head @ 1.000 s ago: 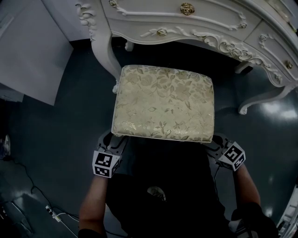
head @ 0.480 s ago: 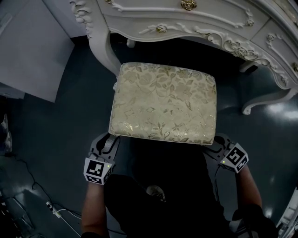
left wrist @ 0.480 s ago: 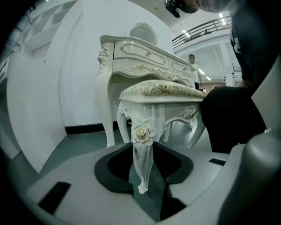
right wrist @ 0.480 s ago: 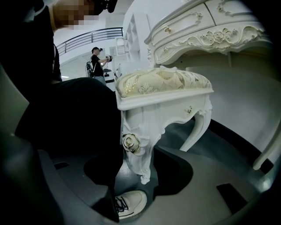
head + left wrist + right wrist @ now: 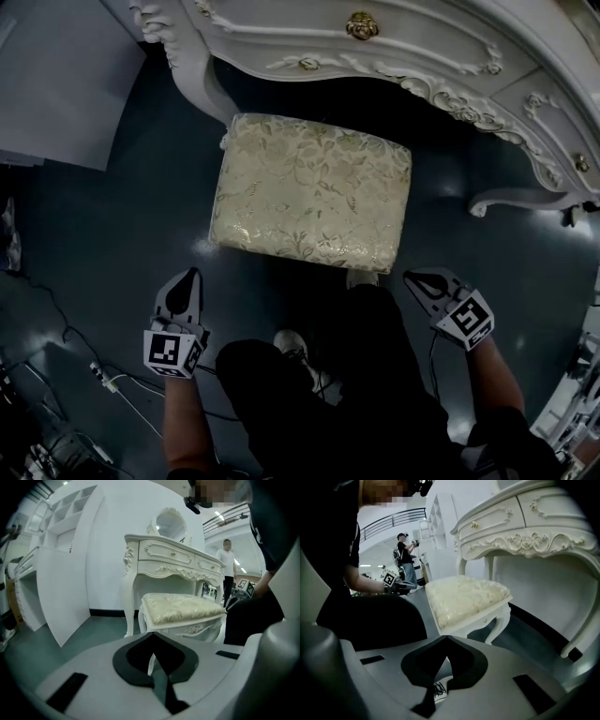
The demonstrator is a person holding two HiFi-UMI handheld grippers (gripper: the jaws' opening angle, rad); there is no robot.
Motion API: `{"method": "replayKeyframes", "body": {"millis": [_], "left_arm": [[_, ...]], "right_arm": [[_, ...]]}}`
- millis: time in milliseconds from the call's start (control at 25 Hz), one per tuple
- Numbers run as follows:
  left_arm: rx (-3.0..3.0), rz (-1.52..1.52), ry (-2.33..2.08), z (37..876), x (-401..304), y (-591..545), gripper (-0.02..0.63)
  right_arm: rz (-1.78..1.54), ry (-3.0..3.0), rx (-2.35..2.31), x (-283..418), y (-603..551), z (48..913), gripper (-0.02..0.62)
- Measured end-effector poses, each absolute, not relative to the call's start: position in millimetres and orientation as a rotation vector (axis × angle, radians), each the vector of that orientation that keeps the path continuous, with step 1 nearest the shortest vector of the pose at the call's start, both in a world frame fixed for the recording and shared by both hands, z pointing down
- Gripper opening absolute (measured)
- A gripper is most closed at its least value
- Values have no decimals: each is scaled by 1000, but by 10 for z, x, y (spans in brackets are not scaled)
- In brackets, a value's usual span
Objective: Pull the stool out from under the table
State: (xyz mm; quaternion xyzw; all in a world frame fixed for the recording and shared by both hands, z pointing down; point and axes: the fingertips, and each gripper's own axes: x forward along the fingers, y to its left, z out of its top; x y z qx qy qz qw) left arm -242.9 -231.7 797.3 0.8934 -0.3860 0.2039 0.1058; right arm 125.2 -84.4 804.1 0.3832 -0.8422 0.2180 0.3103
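The stool (image 5: pixel 309 192), with white carved legs and a cream floral cushion, stands on the dark floor in front of the ornate white table (image 5: pixel 394 47); only its far edge lies near the table's apron. My left gripper (image 5: pixel 190 276) is shut and empty, a short way off the stool's near left corner. My right gripper (image 5: pixel 413 278) is also shut and empty, just off the near right corner. In the left gripper view the shut gripper (image 5: pixel 152 638) points at the stool (image 5: pixel 180 606). The right gripper view shows the other shut gripper (image 5: pixel 446 640) below the stool (image 5: pixel 461 599).
A white panel (image 5: pixel 56 84) stands at the left beside the table leg (image 5: pixel 192 75). Cables (image 5: pixel 103 380) lie on the floor at the lower left. My legs and a shoe (image 5: pixel 291 342) are between the grippers. Other people (image 5: pixel 228 557) stand far off.
Both grippers were at the stool's near corners with jaws open; now they have drawn back from it and shut. The stool stands free of them.
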Motion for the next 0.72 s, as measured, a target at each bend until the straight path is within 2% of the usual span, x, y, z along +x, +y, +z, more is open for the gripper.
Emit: {"method": "replayKeyframes", "body": {"millis": [280,720], "left_arm": [[2507,623,-1061,6705,-2004,-1622,8],[2537,604,-854,4583,-1734,-781,8]], "right_arm": [[644,-2257,1057,1194,-700,6686,28],[597,-2314,1169,599,-435,4474,28]]}}
